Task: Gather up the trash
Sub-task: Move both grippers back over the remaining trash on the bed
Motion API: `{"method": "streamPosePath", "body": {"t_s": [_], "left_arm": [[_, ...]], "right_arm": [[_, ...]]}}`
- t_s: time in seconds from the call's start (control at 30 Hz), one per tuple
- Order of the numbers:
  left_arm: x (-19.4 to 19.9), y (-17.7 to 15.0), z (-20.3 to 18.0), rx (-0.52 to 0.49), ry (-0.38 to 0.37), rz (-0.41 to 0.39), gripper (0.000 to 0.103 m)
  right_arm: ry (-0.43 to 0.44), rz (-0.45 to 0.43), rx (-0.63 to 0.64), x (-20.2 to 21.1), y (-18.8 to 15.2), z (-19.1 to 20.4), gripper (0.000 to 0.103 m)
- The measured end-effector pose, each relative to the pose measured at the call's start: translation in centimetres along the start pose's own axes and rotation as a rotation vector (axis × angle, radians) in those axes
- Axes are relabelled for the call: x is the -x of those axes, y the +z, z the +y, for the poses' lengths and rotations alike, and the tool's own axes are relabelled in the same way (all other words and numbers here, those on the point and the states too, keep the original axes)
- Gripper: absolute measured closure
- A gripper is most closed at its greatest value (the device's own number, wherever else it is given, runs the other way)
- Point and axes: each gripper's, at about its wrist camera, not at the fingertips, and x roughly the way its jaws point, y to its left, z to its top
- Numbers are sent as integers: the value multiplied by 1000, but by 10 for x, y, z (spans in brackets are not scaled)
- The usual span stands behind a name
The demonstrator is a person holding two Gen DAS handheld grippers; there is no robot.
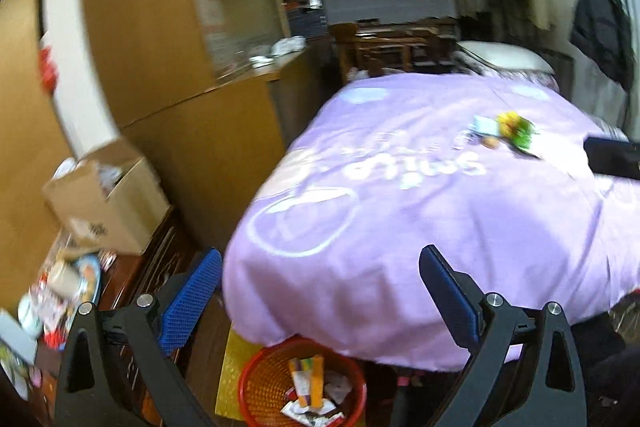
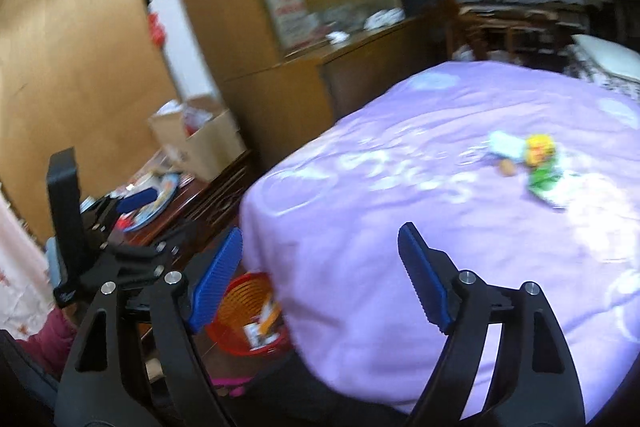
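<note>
A red mesh basket (image 1: 256,383) stands on the floor at the bed's near corner, with several wrappers and a small carton inside; it also shows low in the right wrist view (image 2: 236,311). On the purple bed cover (image 1: 420,211) lies a small pile of trash (image 1: 510,129): a yellow-green wrapper, a pale blue packet and a small brown piece. The same trash pile (image 2: 536,163) shows in the right wrist view. My left gripper (image 1: 320,291) hangs open over the bed's corner above the basket, holding nothing. My right gripper (image 2: 320,279) is open too, empty, over the cover's near edge.
An open cardboard box (image 1: 108,199) sits on a low dark table cluttered with a plate (image 1: 86,275) and packets, left of the bed. Wooden cabinets line the left wall. A pillow (image 1: 504,57) lies at the bed's far end. A dark coat (image 1: 600,27) hangs at right.
</note>
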Motion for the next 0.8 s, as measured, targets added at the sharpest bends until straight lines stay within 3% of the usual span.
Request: {"method": "streamPosePath", "body": {"t_s": [0.13,0.27,0.53,0.8], "left_arm": [[-29,10,-37,-58,-43,33,6],[-76,23,-64,-55,-109,99,6],[-166,48,-121,-17,-215,254,6],[-198,89,-174,-61,-267,253,6]], "right_arm": [[-99,-9,-76,1,-3,-49,21],[-219,18,-193,-11,-15,-114,21],[-472,46,-219,-30,-26,-197,21],[-633,13,-240,-36,-27,-251,21]]}}
